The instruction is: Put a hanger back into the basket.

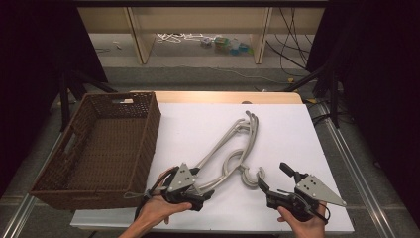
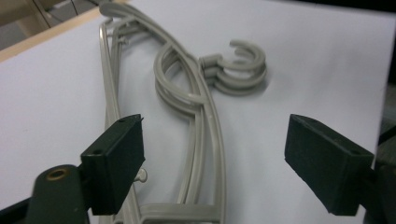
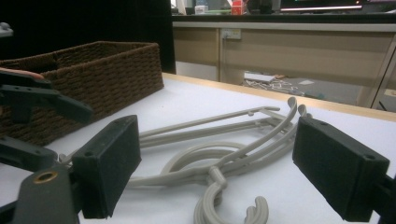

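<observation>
My left claw (image 1: 205, 191) sits at the near end of the hangers (image 1: 233, 148), jaws wide apart; in the left gripper view the bars run up between them, untouched. My right claw (image 1: 271, 177) hovers just beside the hooks (image 1: 252, 176), jaws also spread and gripping nothing. The hangers lie stacked in the middle of the white desk (image 1: 198, 124). From above I see into the basket (image 1: 99, 148) at the left; the right gripper view gives just its woven wall (image 3: 93, 74).
</observation>
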`<state>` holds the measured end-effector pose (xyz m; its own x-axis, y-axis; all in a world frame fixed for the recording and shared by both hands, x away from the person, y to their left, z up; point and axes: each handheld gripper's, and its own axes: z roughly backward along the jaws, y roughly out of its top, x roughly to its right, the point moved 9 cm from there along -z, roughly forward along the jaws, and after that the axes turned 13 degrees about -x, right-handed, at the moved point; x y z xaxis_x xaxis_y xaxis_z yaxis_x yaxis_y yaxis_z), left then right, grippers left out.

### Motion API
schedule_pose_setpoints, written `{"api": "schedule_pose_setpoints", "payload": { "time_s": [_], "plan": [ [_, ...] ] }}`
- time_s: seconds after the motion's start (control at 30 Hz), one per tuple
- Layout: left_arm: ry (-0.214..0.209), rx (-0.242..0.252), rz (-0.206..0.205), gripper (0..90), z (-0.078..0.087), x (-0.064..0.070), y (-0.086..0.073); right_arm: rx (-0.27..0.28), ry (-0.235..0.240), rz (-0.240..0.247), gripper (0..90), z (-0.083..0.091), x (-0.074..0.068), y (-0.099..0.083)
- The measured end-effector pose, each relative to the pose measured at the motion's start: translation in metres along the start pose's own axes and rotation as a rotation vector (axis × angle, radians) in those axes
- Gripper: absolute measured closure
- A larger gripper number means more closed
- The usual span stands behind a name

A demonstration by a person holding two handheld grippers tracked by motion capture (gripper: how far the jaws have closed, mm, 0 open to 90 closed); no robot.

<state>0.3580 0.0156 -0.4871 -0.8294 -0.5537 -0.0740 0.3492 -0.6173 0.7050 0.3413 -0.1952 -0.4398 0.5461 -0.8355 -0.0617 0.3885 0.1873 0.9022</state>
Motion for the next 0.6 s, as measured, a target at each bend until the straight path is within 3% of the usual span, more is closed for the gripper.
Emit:
{"api": "schedule_pose_setpoints", "payload": {
  "time_s": [0.03, 0.1, 0.3, 0.43, 0.6],
  "plan": [
    [0.015, -0.015, -0.024, 21.0, -0.004, 0.001, 0.002, 0.007, 0.002, -0.002, 16.1, 0.000, 0.000, 0.001],
    [0.002, -0.073, -0.047, 21.3, -0.013, 0.005, 0.006, 0.009, 0.004, -0.001, 16.2, 0.000, 0.000, 0.001],
    [0.031, -0.156, -0.106, 28.9, -0.035, 0.010, 0.020, 0.008, 0.012, -0.003, 16.2, -0.001, 0.000, 0.000],
    [0.026, -0.199, -0.112, 30.6, -0.046, 0.012, 0.022, 0.019, 0.001, -0.006, 16.2, -0.001, 0.002, 0.001],
    [0.040, -0.258, -0.085, 33.7, -0.061, 0.008, 0.020, 0.007, 0.016, -0.013, 16.2, -0.001, 0.002, 0.000]
  ]
}}
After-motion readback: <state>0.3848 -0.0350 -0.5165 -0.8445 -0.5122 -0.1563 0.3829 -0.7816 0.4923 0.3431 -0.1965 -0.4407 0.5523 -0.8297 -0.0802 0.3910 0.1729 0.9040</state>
